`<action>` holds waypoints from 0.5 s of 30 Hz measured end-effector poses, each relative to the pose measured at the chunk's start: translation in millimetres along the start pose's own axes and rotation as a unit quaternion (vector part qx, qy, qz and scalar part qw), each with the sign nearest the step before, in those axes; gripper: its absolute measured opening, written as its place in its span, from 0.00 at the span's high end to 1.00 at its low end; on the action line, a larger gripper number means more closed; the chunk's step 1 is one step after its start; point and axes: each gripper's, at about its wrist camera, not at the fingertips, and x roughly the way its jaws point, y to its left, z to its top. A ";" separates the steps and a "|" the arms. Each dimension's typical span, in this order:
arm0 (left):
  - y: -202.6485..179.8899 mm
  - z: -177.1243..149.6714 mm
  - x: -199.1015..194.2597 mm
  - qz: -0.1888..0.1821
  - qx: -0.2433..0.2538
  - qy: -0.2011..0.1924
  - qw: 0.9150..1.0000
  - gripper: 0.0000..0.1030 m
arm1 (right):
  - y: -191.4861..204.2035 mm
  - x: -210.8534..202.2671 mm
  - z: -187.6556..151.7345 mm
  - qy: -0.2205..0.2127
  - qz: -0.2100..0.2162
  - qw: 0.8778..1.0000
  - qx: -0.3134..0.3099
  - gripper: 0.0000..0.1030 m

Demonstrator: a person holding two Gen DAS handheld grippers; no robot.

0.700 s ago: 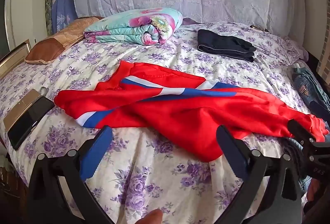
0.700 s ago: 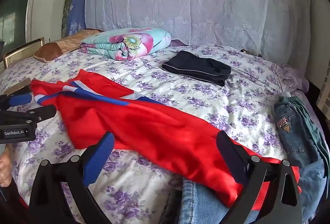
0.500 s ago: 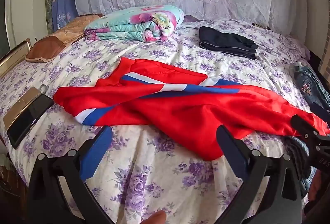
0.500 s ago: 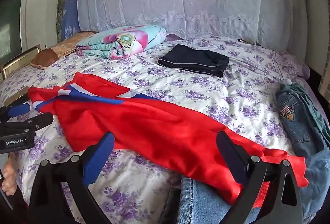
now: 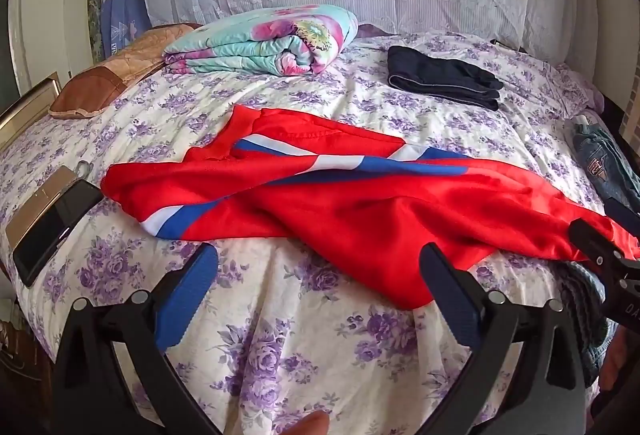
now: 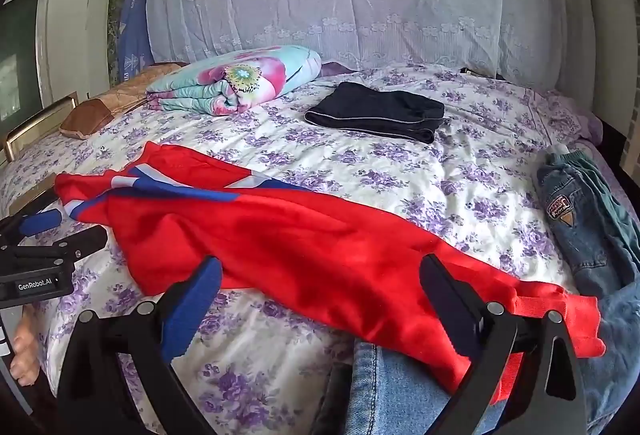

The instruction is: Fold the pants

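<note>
Red pants [image 5: 360, 203] with blue and white side stripes lie crumpled across the near half of the floral bedspread [image 5: 280, 315]; they also show in the right wrist view [image 6: 300, 251]. My left gripper [image 5: 316, 275] is open and empty, just short of the pants' near edge. My right gripper [image 6: 320, 287] is open and empty, its jaws standing over the pants near the waistband end [image 6: 560, 315]. Each gripper shows at the edge of the other's view: the right gripper [image 5: 600, 255], the left gripper [image 6: 44, 235].
Folded dark pants [image 5: 440, 79] lie further back. A rolled floral quilt [image 5: 264, 43] and a brown pillow [image 5: 108, 75] sit at the back left. A phone and a gold case [image 5: 52, 219] lie at the left edge. Jeans [image 6: 580, 219] are piled at the right.
Both grippers have risen and drawn back a little from the bed, still open. The pants have not moved.
</note>
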 end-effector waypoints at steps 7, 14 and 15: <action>-1.4 -2.5 2.5 0.001 0.001 0.003 1.000 0.05 | -0.9 1.3 -2.5 0.001 0.000 1.000 0.002 0.03; -1.6 -1.4 2.6 0.000 0.001 0.004 1.000 0.05 | -1.5 2.0 -2.3 0.002 0.000 1.000 0.003 0.03; -1.7 -1.8 2.8 0.000 0.001 0.004 1.000 0.05 | -1.6 1.9 -2.1 0.002 0.000 1.000 0.003 0.03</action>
